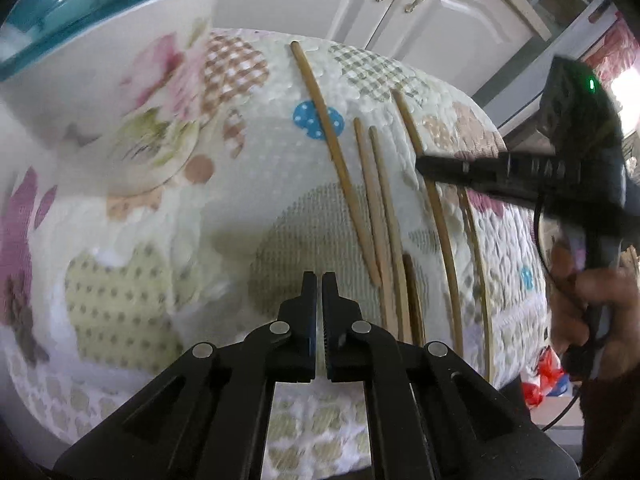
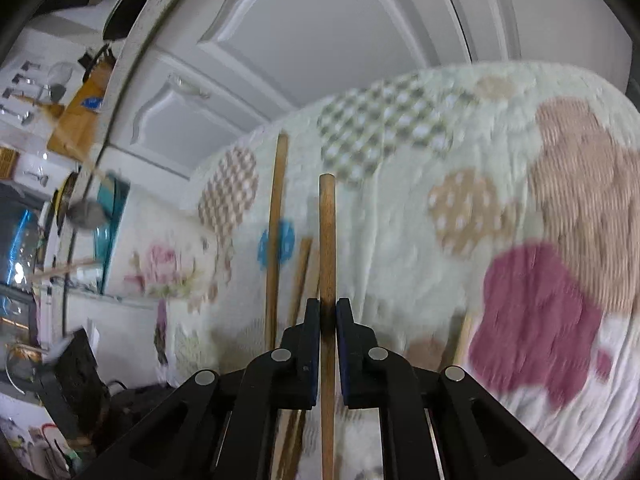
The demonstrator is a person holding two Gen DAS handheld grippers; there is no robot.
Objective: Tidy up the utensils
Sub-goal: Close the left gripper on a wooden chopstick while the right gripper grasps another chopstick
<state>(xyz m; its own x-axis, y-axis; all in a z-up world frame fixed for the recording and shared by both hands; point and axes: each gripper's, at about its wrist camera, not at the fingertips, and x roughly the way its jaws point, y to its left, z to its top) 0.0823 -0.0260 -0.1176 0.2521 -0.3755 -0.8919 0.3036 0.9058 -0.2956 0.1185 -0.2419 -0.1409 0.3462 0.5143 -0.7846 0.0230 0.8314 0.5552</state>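
Several wooden chopsticks (image 1: 374,196) lie side by side on a patterned quilted cloth (image 1: 260,152). My left gripper (image 1: 319,280) is shut and empty, hovering just left of their near ends. My right gripper (image 2: 328,306) is shut on one chopstick (image 2: 327,240), which runs straight between its fingers. In the left wrist view the right gripper (image 1: 424,166) reaches in from the right over a chopstick (image 1: 436,216). Other chopsticks (image 2: 276,224) lie to the left of the held one.
A white floral container (image 1: 132,80) with a teal glass rim (image 1: 80,4) stands at the left on the cloth. White cabinet doors (image 1: 436,4) stand behind the table. The cloth's edge drops off at the right (image 1: 516,320).
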